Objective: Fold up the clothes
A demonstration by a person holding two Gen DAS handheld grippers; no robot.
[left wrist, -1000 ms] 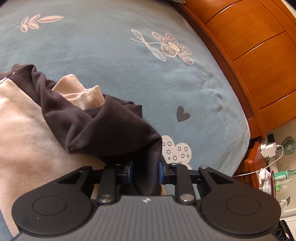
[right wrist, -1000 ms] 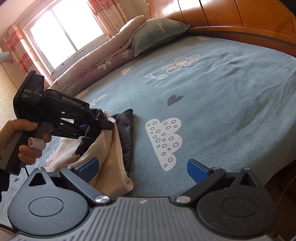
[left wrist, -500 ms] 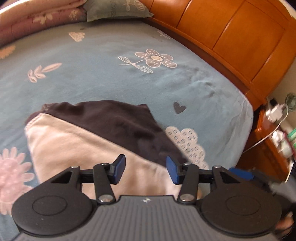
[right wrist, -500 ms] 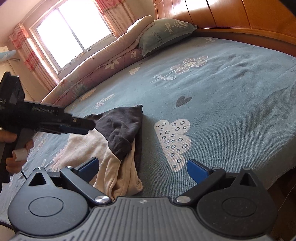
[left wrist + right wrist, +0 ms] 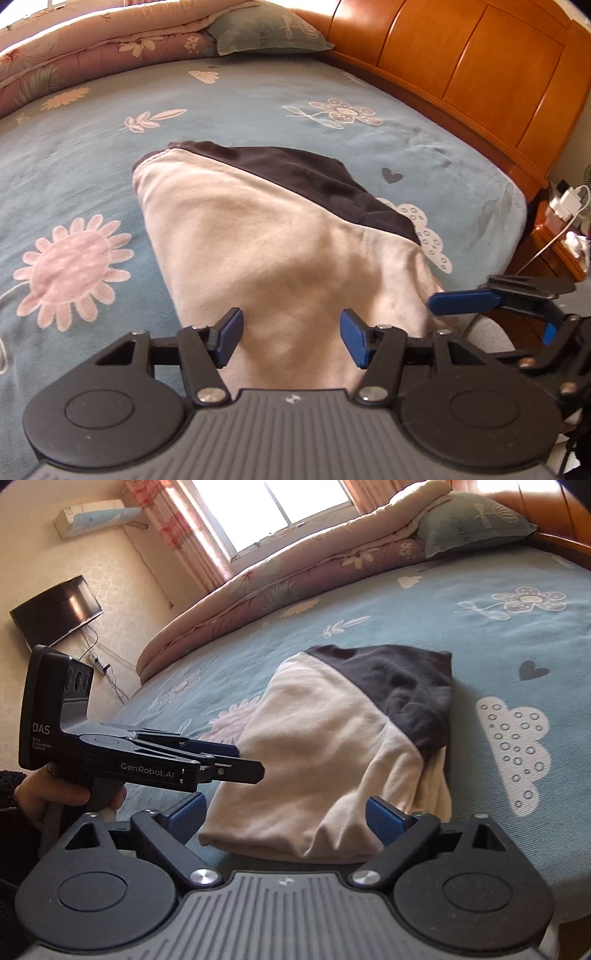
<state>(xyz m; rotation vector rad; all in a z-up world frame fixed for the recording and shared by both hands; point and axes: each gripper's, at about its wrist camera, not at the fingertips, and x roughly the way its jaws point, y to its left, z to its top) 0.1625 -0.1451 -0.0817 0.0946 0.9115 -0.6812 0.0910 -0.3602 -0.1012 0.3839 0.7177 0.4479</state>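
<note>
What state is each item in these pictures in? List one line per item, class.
Cream and dark brown garment: folded, lying flat on the bed, released.
Left gripper: open, jaws just widened, nothing gripped.
Right gripper: open, jaws just narrowing, pads off the cloth.
Pink floral quilt: rolled along the far edge.
Wall television: off.

Folded garment (image 5: 280,236) lies on bed (image 5: 92,177), near its front edge. Rolled quilt (image 5: 110,44) runs along far side of bed w/ pillow (image 5: 269,33) at its right end, next to headboard (image 5: 461,66) — which bounds bed on right. Nightstand (image 5: 554,236) sits past bed's right corner, prob. w/ chargers on top. Left gripper (image 5: 291,336) hangs over garment's near end; right gripper (image 5: 284,816) just right of it. In the right wrist view — TV (image 5: 55,609) and AC unit (image 5: 96,517) on far wall, left of window (image 5: 266,513).
</note>
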